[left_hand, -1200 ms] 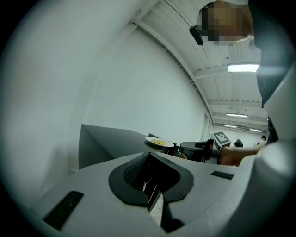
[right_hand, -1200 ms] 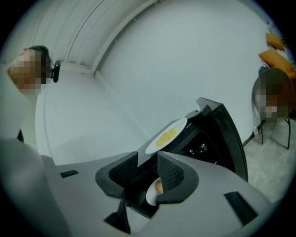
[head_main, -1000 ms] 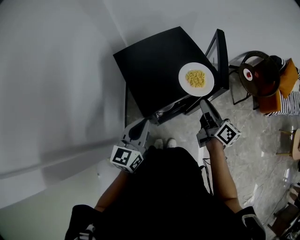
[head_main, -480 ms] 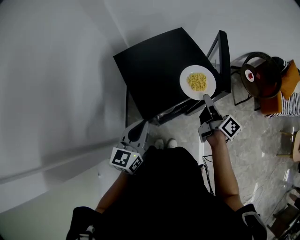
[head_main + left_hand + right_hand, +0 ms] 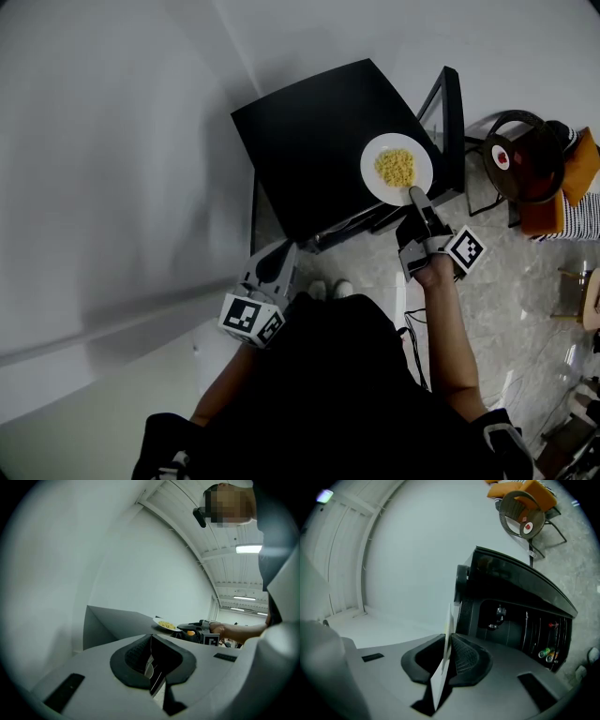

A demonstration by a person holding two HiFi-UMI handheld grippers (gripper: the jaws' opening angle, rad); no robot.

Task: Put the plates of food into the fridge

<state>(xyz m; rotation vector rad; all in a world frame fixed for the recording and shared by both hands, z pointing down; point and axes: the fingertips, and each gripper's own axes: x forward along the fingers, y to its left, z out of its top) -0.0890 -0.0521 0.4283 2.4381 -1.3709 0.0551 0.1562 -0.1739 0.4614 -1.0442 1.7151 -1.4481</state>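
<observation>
White-walled room; the black fridge [image 5: 309, 141] top serves as surface, bearing the plate [image 5: 397, 170] of food. Right gripper [image 5: 413, 193] fingers have just closed on its near rim. Left gripper [image 5: 287, 251] closed, empty. Plate judged rigid, breakable and slick; keep it level.

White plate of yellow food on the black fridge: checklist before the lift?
1. Right gripper clamped on the rim of the white round plate of yellow food, its jaws having just been closing: ok.
2. Plate sits flat on top of the black fridge: ok.
3. Fridge door open: ok.
4. Left gripper shut, empty, away from the plate: ok.
5. Room inside the fridge: cannot tell.
</observation>
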